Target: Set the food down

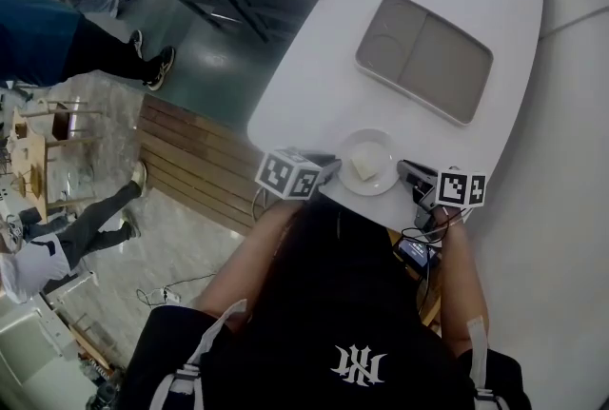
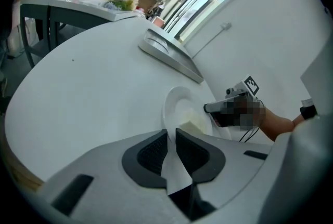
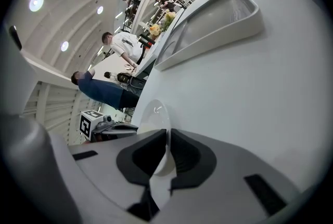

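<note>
Carefully: the white table (image 1: pixel 314 85) ends just under you, and well short of the grey tray (image 1: pixel 423 58) the plate (image 1: pixel 383 173) sits at that near edge. Your left gripper (image 1: pixel 330 167) and right gripper (image 1: pixel 405 173) are each clamped on its thin rim, opposite sides, jaws nearly together. Release one early and it could tip, sliding the pale food block (image 1: pixel 362 167) off.

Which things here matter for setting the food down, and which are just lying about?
In the job: plate, held at its rim by left gripper and right gripper; pale food block on it; white table.
Lying about: grey tray farther along the table; people beyond.
</note>
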Motion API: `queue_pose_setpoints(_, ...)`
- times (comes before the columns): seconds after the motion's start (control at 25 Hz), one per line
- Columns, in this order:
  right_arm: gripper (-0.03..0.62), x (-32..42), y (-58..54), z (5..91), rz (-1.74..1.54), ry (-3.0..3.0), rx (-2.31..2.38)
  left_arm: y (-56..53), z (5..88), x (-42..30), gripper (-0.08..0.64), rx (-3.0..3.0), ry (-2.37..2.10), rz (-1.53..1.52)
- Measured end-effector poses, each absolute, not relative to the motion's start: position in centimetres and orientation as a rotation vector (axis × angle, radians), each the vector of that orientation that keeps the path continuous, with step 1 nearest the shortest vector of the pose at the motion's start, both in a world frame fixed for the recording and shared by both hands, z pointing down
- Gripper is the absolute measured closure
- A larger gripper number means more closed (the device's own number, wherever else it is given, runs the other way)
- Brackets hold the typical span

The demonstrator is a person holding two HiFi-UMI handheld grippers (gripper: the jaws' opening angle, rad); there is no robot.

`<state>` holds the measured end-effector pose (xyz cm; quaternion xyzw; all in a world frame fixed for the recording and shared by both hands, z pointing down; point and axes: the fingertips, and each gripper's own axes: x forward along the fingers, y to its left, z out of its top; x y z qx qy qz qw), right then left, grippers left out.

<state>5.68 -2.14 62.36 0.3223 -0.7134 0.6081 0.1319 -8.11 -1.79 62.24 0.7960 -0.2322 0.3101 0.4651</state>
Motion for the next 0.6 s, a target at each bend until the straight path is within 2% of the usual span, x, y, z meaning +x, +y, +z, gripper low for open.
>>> queue_pose_setpoints(0.6, 0.574, 7.4, -3.8, 59.8, 2.104, -2.014, 1.018, -3.9, 59.9, -6.6, 0.52, 1.961, -0.502, 0.753)
